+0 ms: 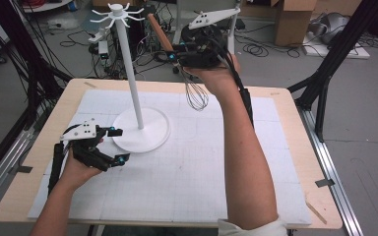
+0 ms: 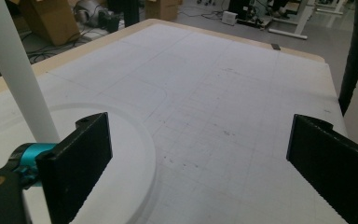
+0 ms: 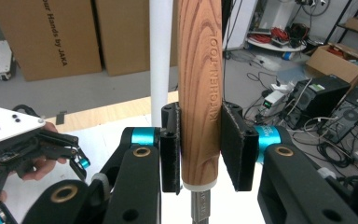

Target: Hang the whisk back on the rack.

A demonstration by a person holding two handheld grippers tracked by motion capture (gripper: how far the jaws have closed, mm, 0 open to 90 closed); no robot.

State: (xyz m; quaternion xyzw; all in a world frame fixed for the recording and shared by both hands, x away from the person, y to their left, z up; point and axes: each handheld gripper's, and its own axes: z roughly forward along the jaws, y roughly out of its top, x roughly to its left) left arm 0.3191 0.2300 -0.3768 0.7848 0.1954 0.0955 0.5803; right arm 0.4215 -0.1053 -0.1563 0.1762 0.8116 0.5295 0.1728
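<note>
— High view first: right gripper [image 1: 177, 55] raised over the far edge of the table [image 1: 295, 162], clamped on the wooden handle of a whisk [image 1: 197, 96]. Handle slanting up and left, wire loops hanging below the hand, clear of the mat.

— Right gripper view agrees: both pads pressed flat on the handle [image 3: 199, 93], lettering "KITCHEN TOOL" down its side. Upper end of the handle cut off by the frame; wires hardly visible below the metal collar.

— And the left gripper [image 1: 112, 146]?

— Jaws spread wide, grasping nothing, held low just beside the round base of the white stand [image 1: 140, 129]. Nearest jaw tip close to the base rim; touching or not, cannot tell.

— Surroundings?

— Stand's pole rising between the two grippers, hooked crown at the top, left of the whisk handle. Cardboard boxes [image 3: 51, 35] and loose cables on the floor beyond.
</note>
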